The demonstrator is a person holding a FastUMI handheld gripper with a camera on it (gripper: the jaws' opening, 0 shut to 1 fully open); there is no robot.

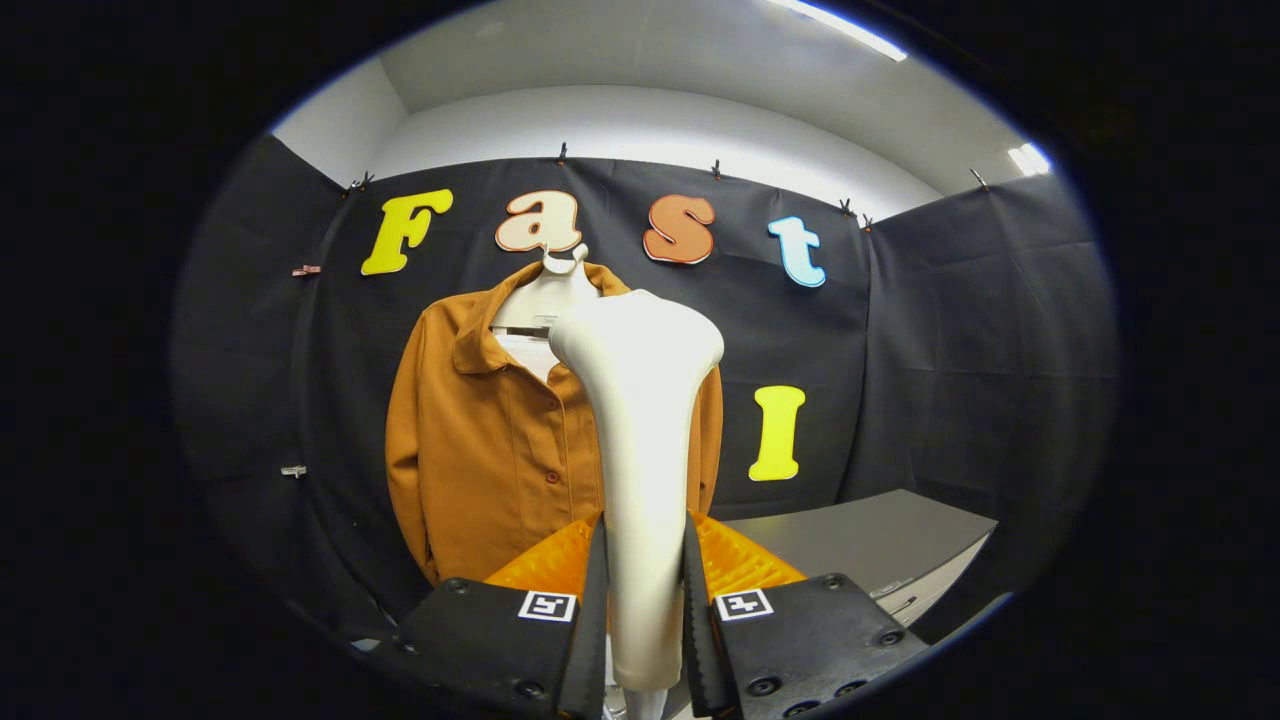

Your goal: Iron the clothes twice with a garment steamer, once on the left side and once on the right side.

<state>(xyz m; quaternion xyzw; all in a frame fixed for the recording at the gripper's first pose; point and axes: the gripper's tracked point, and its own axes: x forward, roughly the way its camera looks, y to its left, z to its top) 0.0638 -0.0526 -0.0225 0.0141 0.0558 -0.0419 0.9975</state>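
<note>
Upright, steamer [640, 420] between clamped tongs [645, 600].

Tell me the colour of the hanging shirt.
Rust orange shirt, clearest in the gripper view, beyond the steamer the tongs grip.

grey table [880, 540], maybe wall clips [305, 270]

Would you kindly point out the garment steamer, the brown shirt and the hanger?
garment steamer [640, 420]: gripper view, its neck, clamped between the fingers.
brown shirt [490, 460]: gripper view, front panel.
hanger [545, 295]: gripper view, its neck piece.
</note>
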